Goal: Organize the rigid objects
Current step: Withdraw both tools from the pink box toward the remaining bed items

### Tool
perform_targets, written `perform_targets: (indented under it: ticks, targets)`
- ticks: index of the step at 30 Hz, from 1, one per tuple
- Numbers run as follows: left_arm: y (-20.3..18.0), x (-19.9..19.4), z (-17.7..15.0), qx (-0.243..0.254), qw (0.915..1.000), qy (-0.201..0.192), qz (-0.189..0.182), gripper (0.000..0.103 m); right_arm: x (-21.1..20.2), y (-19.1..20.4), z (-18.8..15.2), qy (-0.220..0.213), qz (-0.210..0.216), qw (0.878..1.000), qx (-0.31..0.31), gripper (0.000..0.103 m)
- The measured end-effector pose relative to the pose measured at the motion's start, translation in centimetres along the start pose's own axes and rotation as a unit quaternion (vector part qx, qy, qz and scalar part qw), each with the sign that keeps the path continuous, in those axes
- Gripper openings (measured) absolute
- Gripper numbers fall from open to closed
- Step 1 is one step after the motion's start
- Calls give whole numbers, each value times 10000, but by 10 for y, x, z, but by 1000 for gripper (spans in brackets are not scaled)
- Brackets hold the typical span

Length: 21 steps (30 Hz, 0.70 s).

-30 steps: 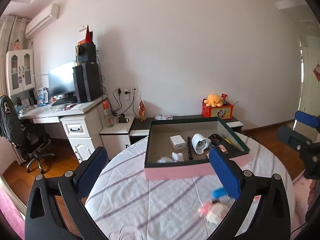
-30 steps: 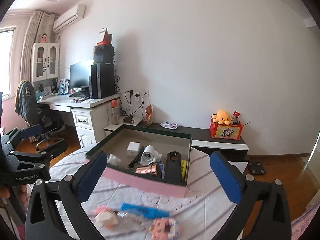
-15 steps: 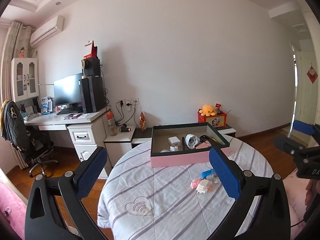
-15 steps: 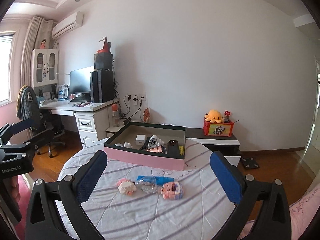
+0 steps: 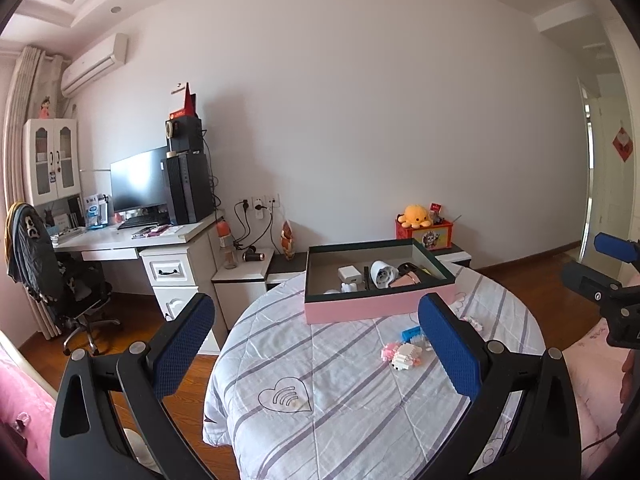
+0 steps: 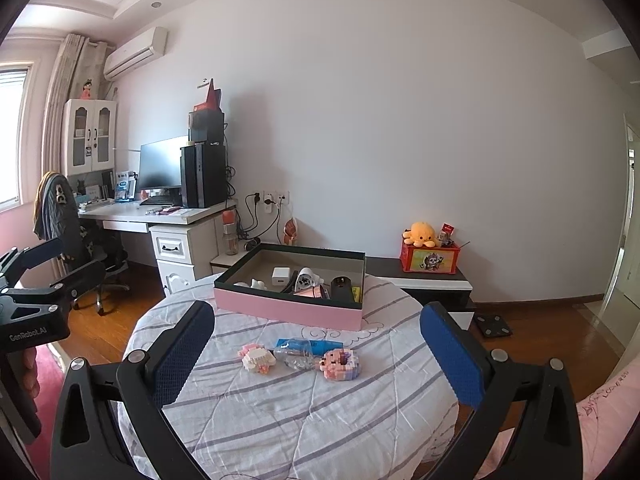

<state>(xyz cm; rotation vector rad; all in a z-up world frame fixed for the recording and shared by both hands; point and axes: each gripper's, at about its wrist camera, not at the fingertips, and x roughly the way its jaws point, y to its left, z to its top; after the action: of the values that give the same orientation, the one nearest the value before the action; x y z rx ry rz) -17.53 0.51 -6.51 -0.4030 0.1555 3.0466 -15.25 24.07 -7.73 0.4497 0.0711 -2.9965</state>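
Note:
A pink box with a dark green rim [image 5: 380,309] [image 6: 288,313] stands at the far side of the round striped table [image 6: 320,420]. It holds a white charger [image 6: 280,276], a white round device [image 6: 306,280] and a black item [image 6: 342,286]. In front of it lie a pink-white block figure [image 6: 258,358] [image 5: 402,356], a clear bag with a blue label [image 6: 300,354] and a pink-purple block figure [image 6: 339,365]. My left gripper [image 5: 316,320] is open and empty, held back from the table's near left. My right gripper [image 6: 316,320] is open and empty, well short of the toys.
A desk with a monitor and computer tower [image 6: 200,176] and an office chair [image 6: 64,216] stand at the left. A low cabinet carries a red box with an orange plush [image 6: 428,256]. A pink bed edge [image 5: 592,360] lies at the right. Wooden floor surrounds the table.
Both grippers have drawn back from the table; the box and the toys now look smaller and farther off. Both stay open and empty.

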Motion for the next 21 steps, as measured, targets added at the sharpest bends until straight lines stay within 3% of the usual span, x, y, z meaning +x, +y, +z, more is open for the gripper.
perform_targets:
  ticks: [11, 21]
  targets:
    - [-12, 28, -10, 147, 9995, 294, -5, 103, 28, -18, -18, 340, -67, 9993, 158, 103]
    - [-38, 83, -38, 361, 9941, 990, -248, 103, 84, -31, -53, 982, -26, 9946, 319, 103]
